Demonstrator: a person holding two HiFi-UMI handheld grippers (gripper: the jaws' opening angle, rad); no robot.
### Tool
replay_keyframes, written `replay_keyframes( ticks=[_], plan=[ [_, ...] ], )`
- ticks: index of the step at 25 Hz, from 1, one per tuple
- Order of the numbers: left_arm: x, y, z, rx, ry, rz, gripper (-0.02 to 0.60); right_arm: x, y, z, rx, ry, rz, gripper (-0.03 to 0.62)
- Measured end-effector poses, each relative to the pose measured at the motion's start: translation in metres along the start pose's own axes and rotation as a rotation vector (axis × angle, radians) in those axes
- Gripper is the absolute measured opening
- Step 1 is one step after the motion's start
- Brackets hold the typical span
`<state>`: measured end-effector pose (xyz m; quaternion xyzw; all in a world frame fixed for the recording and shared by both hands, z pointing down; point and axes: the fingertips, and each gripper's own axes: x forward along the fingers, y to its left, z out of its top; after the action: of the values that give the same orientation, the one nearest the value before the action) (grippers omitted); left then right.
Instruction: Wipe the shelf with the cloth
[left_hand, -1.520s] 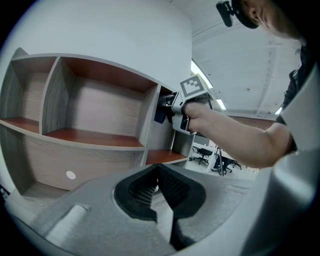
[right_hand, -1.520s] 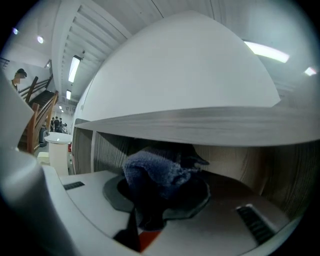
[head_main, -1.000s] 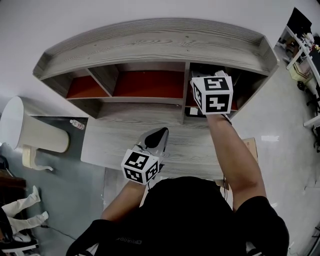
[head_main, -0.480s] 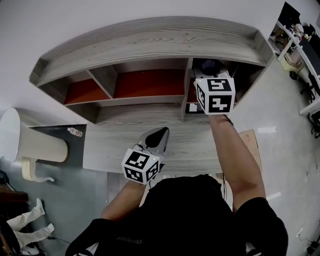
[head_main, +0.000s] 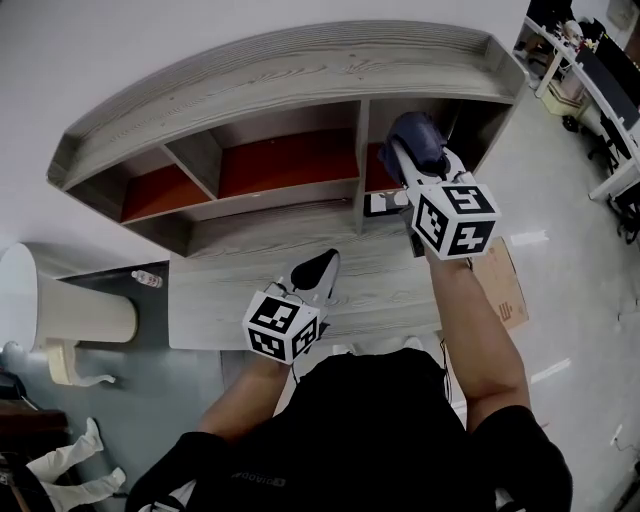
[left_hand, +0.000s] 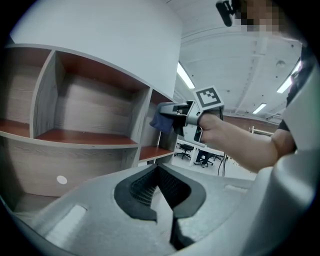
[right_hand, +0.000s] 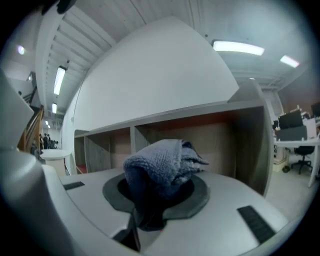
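The grey wooden shelf (head_main: 290, 80) has several compartments with red-orange floors. A crumpled blue cloth (head_main: 418, 140) is pinched in my right gripper (head_main: 408, 155), which hangs in front of the right-hand compartment, outside it. In the right gripper view the cloth (right_hand: 162, 162) bulges up from between the jaws of that gripper (right_hand: 150, 200), with the shelf (right_hand: 210, 127) behind. My left gripper (head_main: 318, 270) is shut and empty, low over the shelf's lower board. In the left gripper view its closed jaws (left_hand: 161, 192) face the shelf (left_hand: 95, 145), and the cloth (left_hand: 161, 120) shows at the right.
A small black-and-white item (head_main: 385, 203) lies in the lower right compartment. A white bin (head_main: 60, 300) and a plastic bottle (head_main: 146, 279) are at the left. A cardboard box (head_main: 505, 285) lies on the floor at the right. Desks and chairs (head_main: 590, 90) stand beyond.
My right gripper has drawn back out of the right compartment with the cloth, which now shows in front of the shelf. The left gripper has barely moved.
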<state>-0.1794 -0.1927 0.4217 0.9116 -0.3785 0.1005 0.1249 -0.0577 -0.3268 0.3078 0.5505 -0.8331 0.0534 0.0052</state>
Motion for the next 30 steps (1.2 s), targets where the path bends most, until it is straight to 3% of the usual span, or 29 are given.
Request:
replay_keyframes(
  ticks=[7, 13, 23, 30],
  plan=[
    [0.009, -0.025, 0.004, -0.001, -0.017, -0.001, 0.009, -0.057, -0.013, -0.019, 0.140, -0.052, 0.087, 0.104],
    [0.021, -0.057, 0.011, -0.052, -0.046, 0.029, 0.008, -0.110, -0.034, -0.044, 0.165, -0.002, 0.141, 0.103],
    [0.043, -0.127, 0.012, -0.066, -0.071, 0.075, 0.009, -0.179, -0.079, -0.079, 0.196, 0.053, 0.213, 0.097],
    [0.046, -0.177, 0.013, -0.075, -0.092, 0.101, 0.008, -0.229, -0.092, -0.090, 0.162, 0.064, 0.257, 0.097]
  ],
)
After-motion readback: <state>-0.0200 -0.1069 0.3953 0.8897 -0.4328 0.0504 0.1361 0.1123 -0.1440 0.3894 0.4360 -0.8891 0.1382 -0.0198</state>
